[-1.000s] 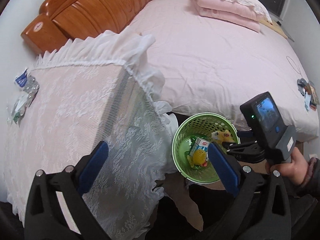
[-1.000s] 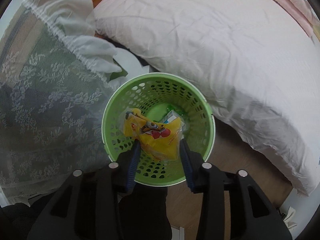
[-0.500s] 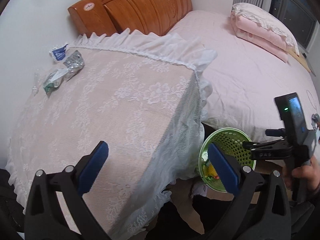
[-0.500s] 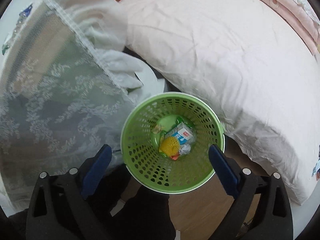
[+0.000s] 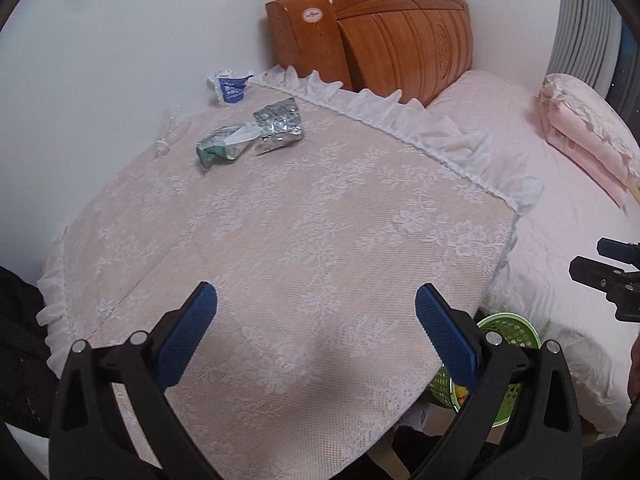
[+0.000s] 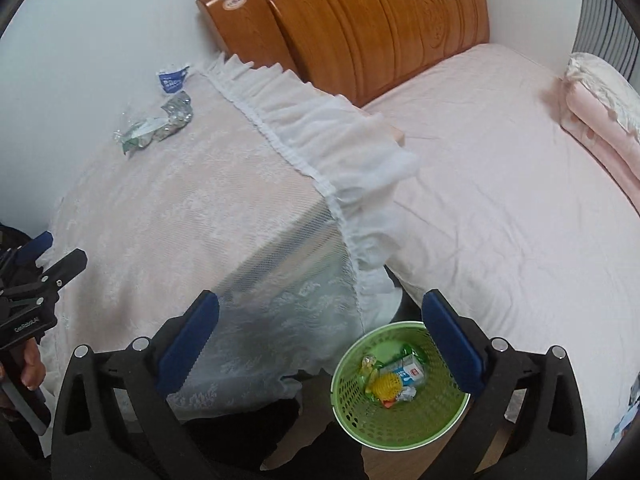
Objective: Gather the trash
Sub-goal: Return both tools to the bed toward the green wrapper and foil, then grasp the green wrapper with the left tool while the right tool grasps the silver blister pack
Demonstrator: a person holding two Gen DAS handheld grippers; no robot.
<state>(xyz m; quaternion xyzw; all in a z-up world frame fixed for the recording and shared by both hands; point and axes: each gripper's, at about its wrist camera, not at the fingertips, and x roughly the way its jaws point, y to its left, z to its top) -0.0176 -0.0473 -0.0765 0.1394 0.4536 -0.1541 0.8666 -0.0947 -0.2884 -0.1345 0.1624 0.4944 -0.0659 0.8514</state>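
Several wrappers lie at the far end of the lace-covered table (image 5: 300, 240): a silver foil wrapper (image 5: 280, 126), a green and white wrapper (image 5: 224, 146), a blue and white packet (image 5: 230, 88) and a clear plastic scrap (image 5: 166, 136). They also show in the right wrist view, the foil wrapper (image 6: 178, 110) among them. My left gripper (image 5: 316, 336) is open and empty above the near table edge. My right gripper (image 6: 320, 332) is open and empty above the green basket (image 6: 352, 416), which holds a yellow wrapper (image 6: 386, 384) and a small carton (image 6: 408, 372).
A bed (image 6: 500, 160) with a pink sheet lies to the right, with a wooden headboard (image 6: 380, 20) and folded pink bedding (image 5: 580, 136). The basket (image 5: 504, 332) stands on the floor between table and bed. A white wall is behind the table.
My right gripper opened and the yellow wrapper dropped into the basket; it then rose and tilted up. My left gripper swung left from the basket to face the wrappers on the table.
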